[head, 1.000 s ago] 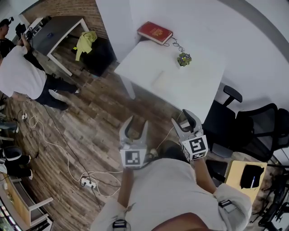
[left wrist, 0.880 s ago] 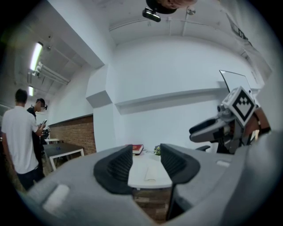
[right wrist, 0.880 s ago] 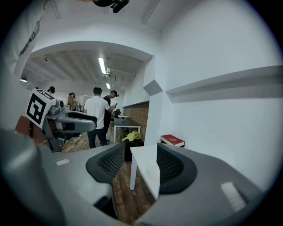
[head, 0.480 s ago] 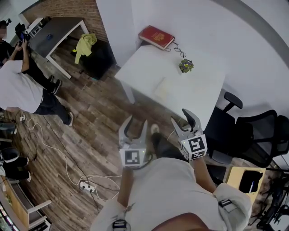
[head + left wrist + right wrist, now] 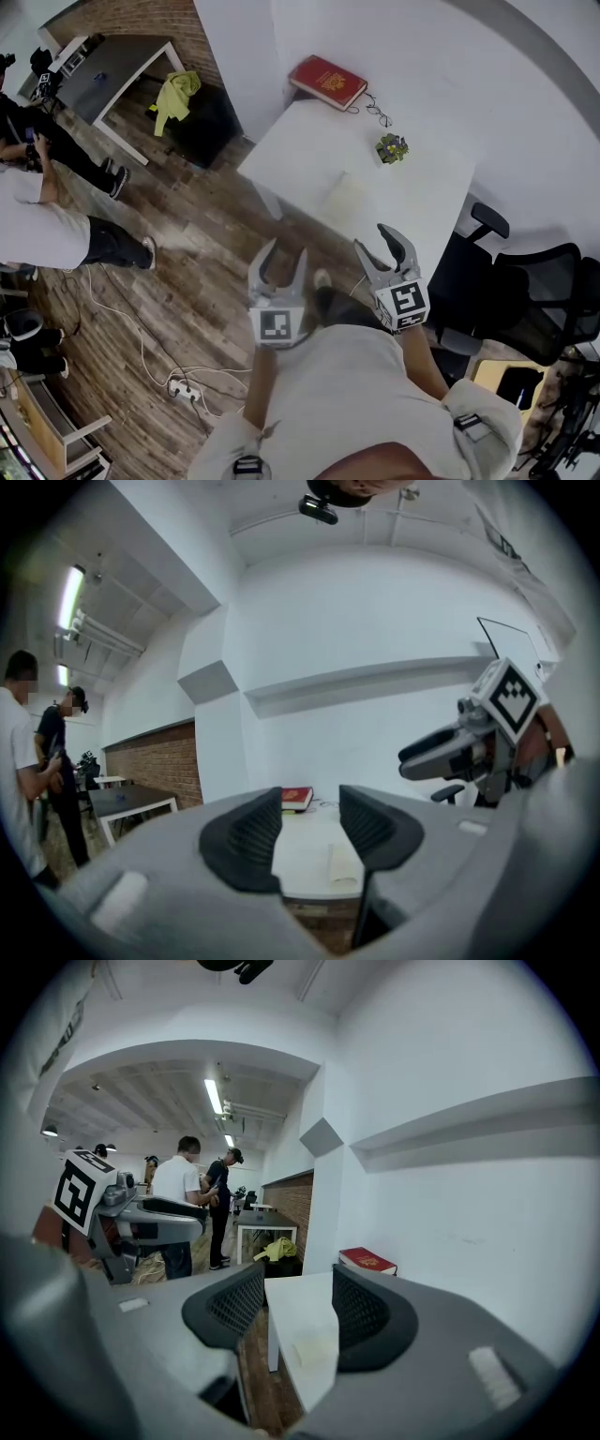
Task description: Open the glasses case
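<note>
Counting two sets of tongs, left tongs (image 5: 284,255) and right tongs (image 5: 377,242), then one white counter (image 5: 422,202) carrying one pale glasses case (image 5: 349,199), one red book (image 5: 327,82), one pair of glasses (image 5: 373,110) and one small potted plant (image 5: 392,148). Held out side by side ahead of the chest, left tongs about level and right tongs tipped slightly down, both released, jaws apart with nothing gripped. Lying flat near the counter's near edge, well apart from both tongs, out ahead of them and framed in the gap between each pair of jaws.
</note>
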Motion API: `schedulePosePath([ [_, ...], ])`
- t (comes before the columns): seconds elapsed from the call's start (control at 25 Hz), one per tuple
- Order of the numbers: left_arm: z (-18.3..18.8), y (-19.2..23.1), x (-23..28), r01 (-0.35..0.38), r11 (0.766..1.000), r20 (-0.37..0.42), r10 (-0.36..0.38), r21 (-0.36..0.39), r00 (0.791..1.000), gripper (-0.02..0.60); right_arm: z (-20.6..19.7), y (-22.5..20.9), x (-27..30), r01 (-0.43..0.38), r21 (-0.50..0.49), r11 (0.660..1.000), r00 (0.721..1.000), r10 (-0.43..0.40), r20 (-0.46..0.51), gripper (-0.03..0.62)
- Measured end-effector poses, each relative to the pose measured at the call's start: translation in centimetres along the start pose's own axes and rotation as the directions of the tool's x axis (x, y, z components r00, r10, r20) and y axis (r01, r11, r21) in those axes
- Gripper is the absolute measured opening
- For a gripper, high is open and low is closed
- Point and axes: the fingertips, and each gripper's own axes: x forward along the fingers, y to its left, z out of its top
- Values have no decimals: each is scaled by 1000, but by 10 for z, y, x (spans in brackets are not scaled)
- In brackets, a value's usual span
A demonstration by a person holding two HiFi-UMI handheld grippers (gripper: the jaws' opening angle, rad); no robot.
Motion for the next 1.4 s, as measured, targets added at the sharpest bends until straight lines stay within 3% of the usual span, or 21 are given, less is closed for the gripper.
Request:
schedulePosePath([
  [1.12,6,45,165,28,1000,-71,-29,-4,997,189,-3,-118,119,3,73,997,999,0,-44,219],
  [1.4,8,55,193,77,996,-60,-74,51,995,189,-3,-129,136,32,81,996,999,-29,-41,219],
])
